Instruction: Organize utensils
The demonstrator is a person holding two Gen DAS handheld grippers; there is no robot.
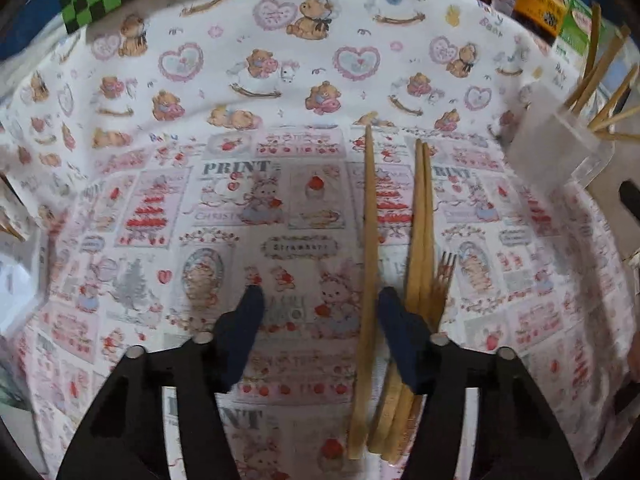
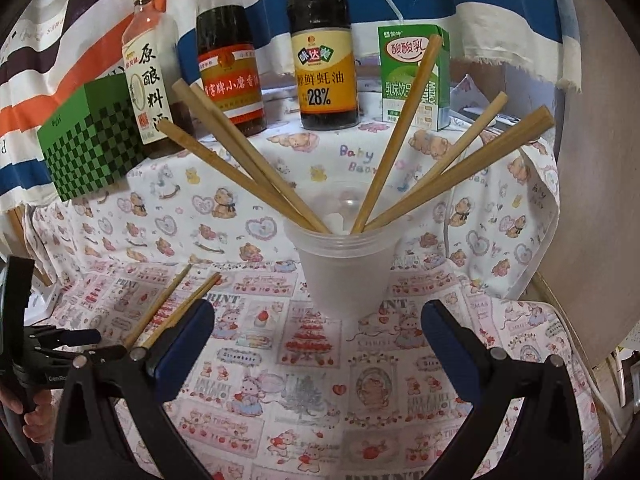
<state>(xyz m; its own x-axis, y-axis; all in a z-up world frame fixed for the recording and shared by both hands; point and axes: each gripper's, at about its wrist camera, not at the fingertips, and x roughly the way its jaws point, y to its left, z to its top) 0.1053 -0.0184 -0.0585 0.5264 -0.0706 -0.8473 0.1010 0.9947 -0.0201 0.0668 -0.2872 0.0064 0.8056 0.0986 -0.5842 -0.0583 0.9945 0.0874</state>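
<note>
In the left wrist view a single wooden chopstick (image 1: 370,240) lies on the printed tablecloth (image 1: 160,220) between the fingers of my left gripper (image 1: 320,304), close to the right finger; the pads do not press it. Just outside that finger lie a pair of chopsticks (image 1: 422,220) and a small wooden fork (image 1: 444,276). A translucent plastic cup (image 2: 346,264) holding several chopsticks (image 2: 400,128) stands just beyond my right gripper (image 2: 320,316), which is open and empty. The same cup (image 1: 548,148) shows at the right edge of the left view. The loose chopsticks (image 2: 160,308) also show at the left of the right wrist view.
Three sauce bottles (image 2: 324,60), a green checkered box (image 2: 88,148) and a green drink carton (image 2: 416,76) stand along the back of the table. A white cable (image 2: 576,344) runs down the right edge. A hand (image 2: 28,412) holds the left gripper's handle.
</note>
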